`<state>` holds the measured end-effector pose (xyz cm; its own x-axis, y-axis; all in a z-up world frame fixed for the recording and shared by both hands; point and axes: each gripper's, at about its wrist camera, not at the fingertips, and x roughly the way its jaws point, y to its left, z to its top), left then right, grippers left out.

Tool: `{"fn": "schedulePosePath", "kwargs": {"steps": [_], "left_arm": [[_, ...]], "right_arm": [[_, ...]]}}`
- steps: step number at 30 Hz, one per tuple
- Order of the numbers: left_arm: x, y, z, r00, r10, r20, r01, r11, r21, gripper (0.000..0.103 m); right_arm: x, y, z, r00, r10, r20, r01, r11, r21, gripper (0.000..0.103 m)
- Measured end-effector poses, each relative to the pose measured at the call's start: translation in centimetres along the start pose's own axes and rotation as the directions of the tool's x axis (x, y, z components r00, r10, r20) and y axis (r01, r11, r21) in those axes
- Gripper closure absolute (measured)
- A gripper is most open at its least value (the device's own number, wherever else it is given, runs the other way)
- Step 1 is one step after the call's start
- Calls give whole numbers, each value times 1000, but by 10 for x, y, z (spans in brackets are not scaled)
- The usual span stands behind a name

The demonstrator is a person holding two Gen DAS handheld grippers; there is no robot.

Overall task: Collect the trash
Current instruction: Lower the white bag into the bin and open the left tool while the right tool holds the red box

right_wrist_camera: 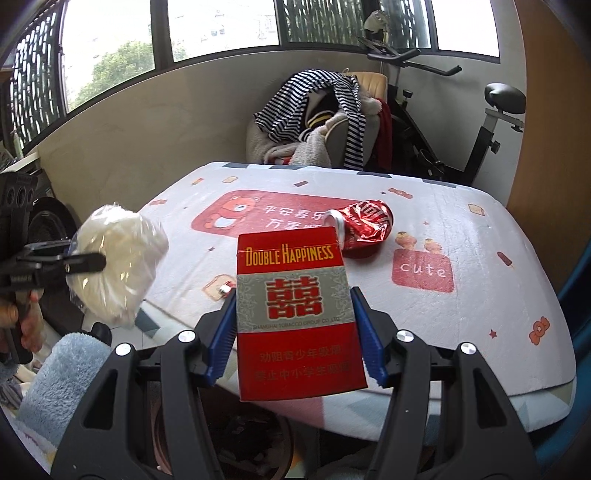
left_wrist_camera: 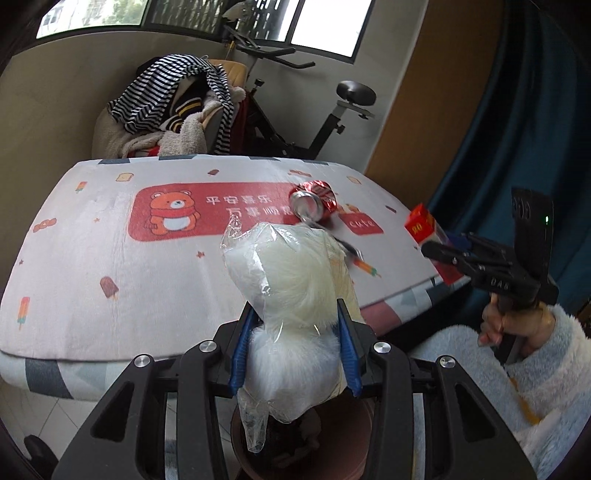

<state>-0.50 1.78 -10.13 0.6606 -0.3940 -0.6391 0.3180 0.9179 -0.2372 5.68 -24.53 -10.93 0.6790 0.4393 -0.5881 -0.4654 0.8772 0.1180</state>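
The tabletop (right_wrist_camera: 480, 295), covered by a bear-print cloth, carries 1 crushed red can (right_wrist_camera: 360, 227). The left gripper (left_wrist_camera: 293, 334) clenches a plastic-wrapped white bundle (left_wrist_camera: 291, 273) above the near edge. The right gripper (right_wrist_camera: 295, 325) grips a red cigarette pack (right_wrist_camera: 297, 314).

Red crushed can (left_wrist_camera: 314, 202), striped shirt (left_wrist_camera: 173, 88)

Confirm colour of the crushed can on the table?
Red with silver top: crushed can, clearest in right wrist view.

Exercise bike (right_wrist_camera: 461, 122) and clothes-heaped chair (right_wrist_camera: 325, 122) below daylit windows (right_wrist_camera: 221, 26).
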Motion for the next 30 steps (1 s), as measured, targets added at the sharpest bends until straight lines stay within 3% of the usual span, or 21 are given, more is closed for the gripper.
{"fn": "schedulePosePath", "kwargs": {"steps": [12, 30], "left_arm": [[9, -20, -51, 995, -43, -89, 46, 998, 36, 62], [37, -27, -65, 985, -56, -166, 65, 997, 47, 59]], "right_arm": [[-22, 15, -20, 1000, 5, 1, -5, 1000, -7, 44], [-28, 11, -33, 1000, 7, -16, -7, 1000, 1, 44]]}}
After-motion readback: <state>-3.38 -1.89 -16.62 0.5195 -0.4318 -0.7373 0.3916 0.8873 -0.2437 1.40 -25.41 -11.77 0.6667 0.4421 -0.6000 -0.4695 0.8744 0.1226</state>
